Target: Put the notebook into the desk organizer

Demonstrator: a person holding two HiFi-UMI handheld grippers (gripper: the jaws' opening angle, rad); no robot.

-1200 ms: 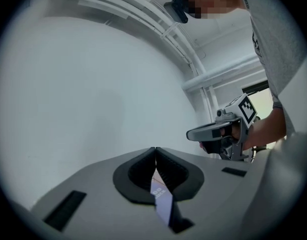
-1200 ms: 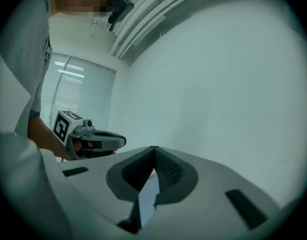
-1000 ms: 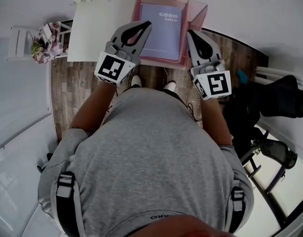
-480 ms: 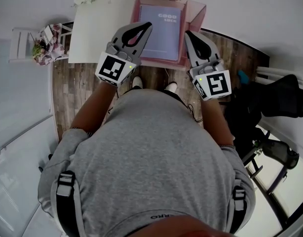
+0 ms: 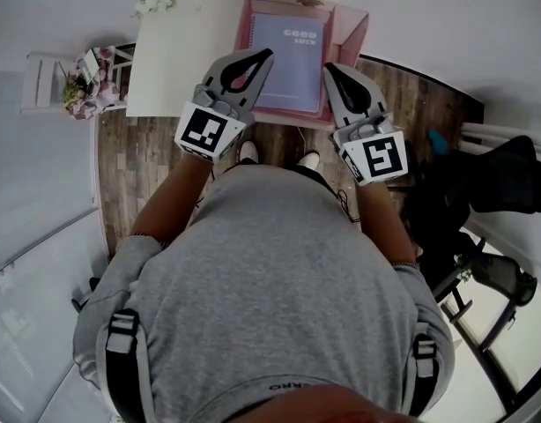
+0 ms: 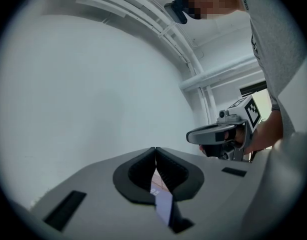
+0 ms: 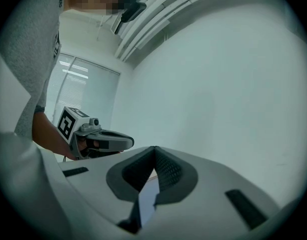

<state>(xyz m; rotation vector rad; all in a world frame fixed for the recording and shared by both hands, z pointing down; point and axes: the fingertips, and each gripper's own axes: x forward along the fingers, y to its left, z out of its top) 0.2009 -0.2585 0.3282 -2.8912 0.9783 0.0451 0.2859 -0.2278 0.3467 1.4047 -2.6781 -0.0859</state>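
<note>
Left gripper [image 5: 267,54] and right gripper [image 5: 327,67] are both clenched tip-to-tip on nothing, with the notebook [image 5: 290,62] flat on the pink organizer [image 5: 352,26] just ahead, between the jaws; reads as pre-pick or already placed, so keep tips clear of its rim.

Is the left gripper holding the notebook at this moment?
No, the left gripper's fingers are closed on nothing, while the notebook lies flat on the pink tray.
</note>
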